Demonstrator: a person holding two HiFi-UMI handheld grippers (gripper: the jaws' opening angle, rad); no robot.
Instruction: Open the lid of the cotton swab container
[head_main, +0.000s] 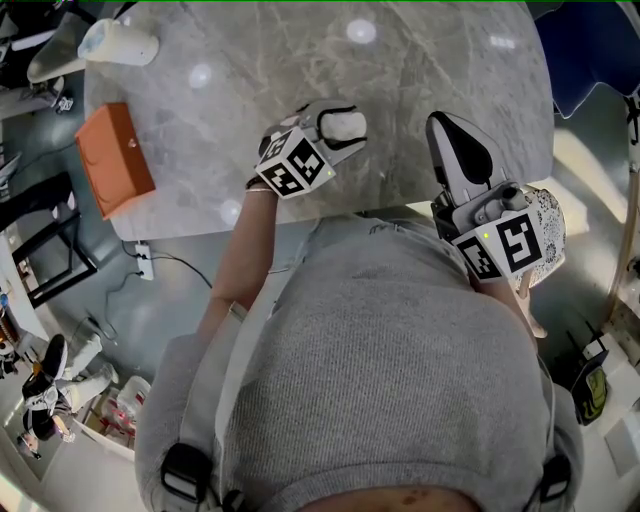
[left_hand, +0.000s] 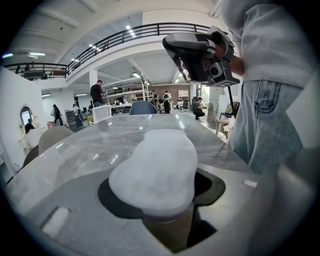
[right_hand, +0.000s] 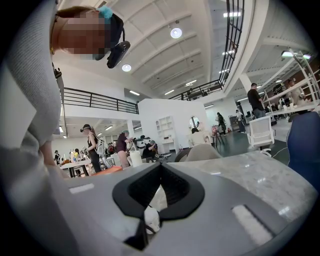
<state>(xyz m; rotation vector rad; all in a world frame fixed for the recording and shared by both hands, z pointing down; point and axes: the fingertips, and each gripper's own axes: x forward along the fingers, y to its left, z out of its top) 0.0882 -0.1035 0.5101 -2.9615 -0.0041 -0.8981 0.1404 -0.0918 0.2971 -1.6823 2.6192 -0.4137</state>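
Observation:
The cotton swab container (left_hand: 155, 172) has a frosted white lid on a translucent body. It stands between the jaws of my left gripper (left_hand: 165, 212), low over the grey marble table (head_main: 420, 70). A dark gap shows beside its body on the right, so the pads are not pressing on it. From above, the container (head_main: 338, 124) sits in the left gripper (head_main: 346, 128) near the table's front edge. My right gripper (head_main: 452, 135) hovers to the right of it, dark jaws shut and empty. Its shut jaws (right_hand: 159, 192) fill the right gripper view.
An orange box (head_main: 115, 158) lies at the table's left edge, and a white bottle-like thing (head_main: 120, 45) lies at the far left corner. A blue chair (head_main: 590, 50) stands beyond the right edge. The table's front edge (head_main: 200, 228) runs just before my body.

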